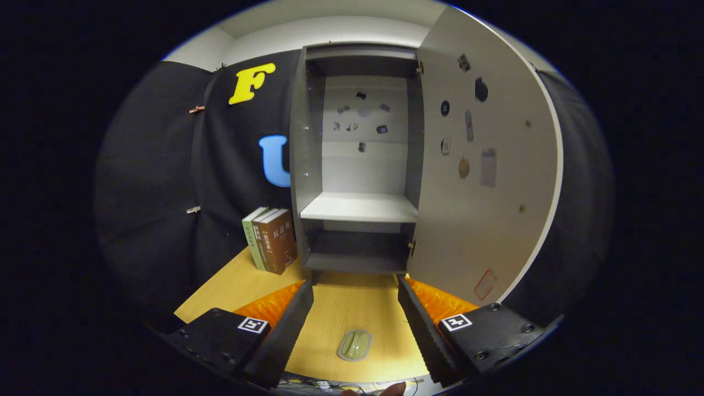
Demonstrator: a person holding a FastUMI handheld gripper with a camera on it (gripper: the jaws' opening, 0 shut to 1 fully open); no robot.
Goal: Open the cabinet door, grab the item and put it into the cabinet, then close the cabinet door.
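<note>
One step is done: the tall grey cabinet's door [484,165] is open. The small pale-green oval item [355,345] lies near the wooden surface's [231,286] front edge, between the wide-open, empty gripper's [355,313] fingers; grabbing, placing, closing remain.

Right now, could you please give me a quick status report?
Claw open, empty. Item on table between fingers. Cabinet door open, shelf free. Books off to the side, path clear.

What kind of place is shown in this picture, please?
Probably a staged recording booth, not a real home: black cloth walls a wooden table bearing a small open cabinet, some books and a small greenish item between the open claw fingers.
</note>
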